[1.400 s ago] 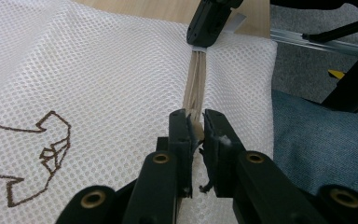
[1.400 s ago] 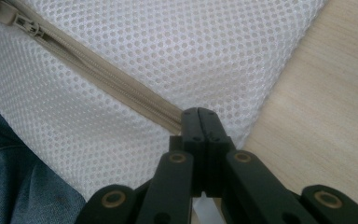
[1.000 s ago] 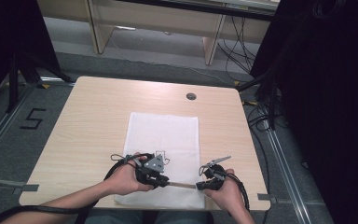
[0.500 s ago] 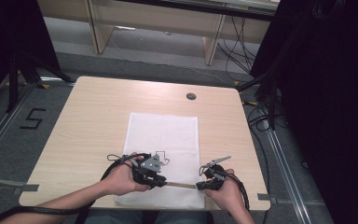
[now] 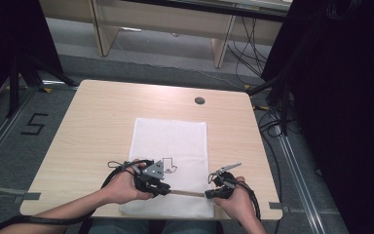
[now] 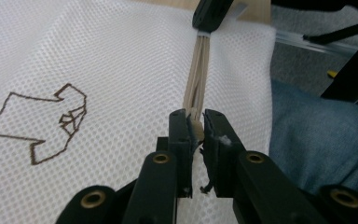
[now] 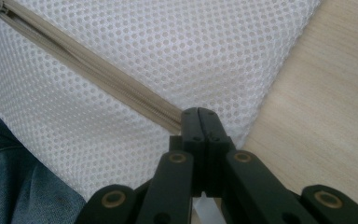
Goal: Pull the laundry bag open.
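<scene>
a white mesh bag (image 5: 173, 161) is being kept flat on the worktop (image 5: 97, 122), its near edge lying at the worktop's near edge, just in front of the person's lap. a beige zipper (image 5: 187, 193) is running along that near edge of the bag. the zipper is being gripped at both ends: the left gripper (image 6: 195, 125) is being held with its fingers clamped on the zipper's left end, a sliver of beige tape being pinched between them, and the right gripper (image 7: 199, 112) is being held with its fingers pressed together on the zipper's right end, by the bag's right corner. a brown outline drawing (image 6: 42, 122) is being shown on the bag, just beyond the left gripper. both hands are being rested at the bag's near edge.
</scene>
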`<action>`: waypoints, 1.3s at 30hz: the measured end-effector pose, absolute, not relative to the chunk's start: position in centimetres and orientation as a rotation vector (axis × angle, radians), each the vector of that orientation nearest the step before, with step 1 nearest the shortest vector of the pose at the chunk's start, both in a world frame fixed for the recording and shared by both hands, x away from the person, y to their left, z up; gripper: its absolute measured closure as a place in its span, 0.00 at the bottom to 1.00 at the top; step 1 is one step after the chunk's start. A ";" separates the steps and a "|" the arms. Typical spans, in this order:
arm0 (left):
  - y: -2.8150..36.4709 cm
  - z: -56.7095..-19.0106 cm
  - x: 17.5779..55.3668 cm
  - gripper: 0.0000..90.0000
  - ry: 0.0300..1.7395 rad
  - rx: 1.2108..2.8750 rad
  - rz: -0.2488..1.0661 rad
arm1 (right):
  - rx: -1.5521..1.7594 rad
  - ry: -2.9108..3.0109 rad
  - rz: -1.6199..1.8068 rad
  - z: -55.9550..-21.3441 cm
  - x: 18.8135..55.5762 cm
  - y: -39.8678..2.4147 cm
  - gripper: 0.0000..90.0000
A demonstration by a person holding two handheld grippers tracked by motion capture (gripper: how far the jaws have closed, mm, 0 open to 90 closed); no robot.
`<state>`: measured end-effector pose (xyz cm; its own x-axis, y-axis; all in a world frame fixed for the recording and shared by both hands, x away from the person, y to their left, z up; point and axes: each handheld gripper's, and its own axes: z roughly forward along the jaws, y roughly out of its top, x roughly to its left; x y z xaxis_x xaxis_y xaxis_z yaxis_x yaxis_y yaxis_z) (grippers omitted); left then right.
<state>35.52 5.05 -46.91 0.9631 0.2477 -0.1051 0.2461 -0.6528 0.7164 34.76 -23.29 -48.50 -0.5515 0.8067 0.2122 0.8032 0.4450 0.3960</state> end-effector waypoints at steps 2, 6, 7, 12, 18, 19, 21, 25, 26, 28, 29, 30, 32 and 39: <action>5.2 -47.0 35.5 0.91 0.359 2.304 -0.008 | 1.485 2.664 0.721 -48.5 34.8 -23.3 1.00; 5.4 -47.0 35.5 0.90 0.360 2.305 0.000 | 1.482 2.663 0.724 -48.5 34.8 -23.3 1.00; 5.4 -47.0 35.5 0.90 0.351 2.313 0.006 | 1.482 2.663 0.724 -48.5 34.8 -23.3 1.00; 5.7 -46.9 35.5 0.91 0.359 2.302 0.001 | 1.484 2.664 0.724 -48.5 34.8 -23.3 1.00; 5.9 -47.0 35.5 0.91 0.361 2.309 -0.005 | 1.484 2.662 0.723 -48.5 34.7 -23.3 1.00; 5.9 -47.0 35.5 0.91 0.361 2.315 -0.005 | 1.486 2.664 0.723 -48.5 34.8 -23.3 1.00; 6.0 -47.0 35.5 0.91 0.375 2.305 -0.011 | 1.486 2.664 0.725 -48.5 34.8 -23.3 1.00; 6.3 -47.1 35.6 0.90 0.359 2.311 -0.003 | 1.485 2.662 0.725 -48.5 34.8 -23.3 1.00; 6.3 -47.1 35.5 0.90 0.377 2.309 -0.004 | 1.484 2.663 0.723 -48.5 34.8 -23.3 1.00; 6.4 -47.1 35.5 0.91 0.370 2.310 0.003 | 1.483 2.663 0.723 -48.5 34.8 -23.3 1.00; 6.5 -47.0 35.5 0.90 0.383 2.302 -0.006 | 1.484 2.663 0.724 -48.5 34.8 -23.3 1.00; 6.5 -47.0 35.4 0.91 0.379 2.304 -0.004 | 1.484 2.662 0.724 -48.5 34.8 -23.3 1.00; 6.5 -47.1 35.4 0.91 0.377 2.306 -0.003 | 1.483 2.662 0.722 -48.5 34.8 -23.3 1.00; 6.7 -46.9 35.5 0.90 0.380 2.311 -0.005 | 1.483 2.662 0.723 -48.5 34.8 -23.3 1.00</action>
<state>35.46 6.73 -46.95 0.9553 0.2703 -0.1197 0.2732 -0.6521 0.7072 34.77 -23.26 -48.49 -0.5515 0.8071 0.2109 0.8028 0.4448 0.3970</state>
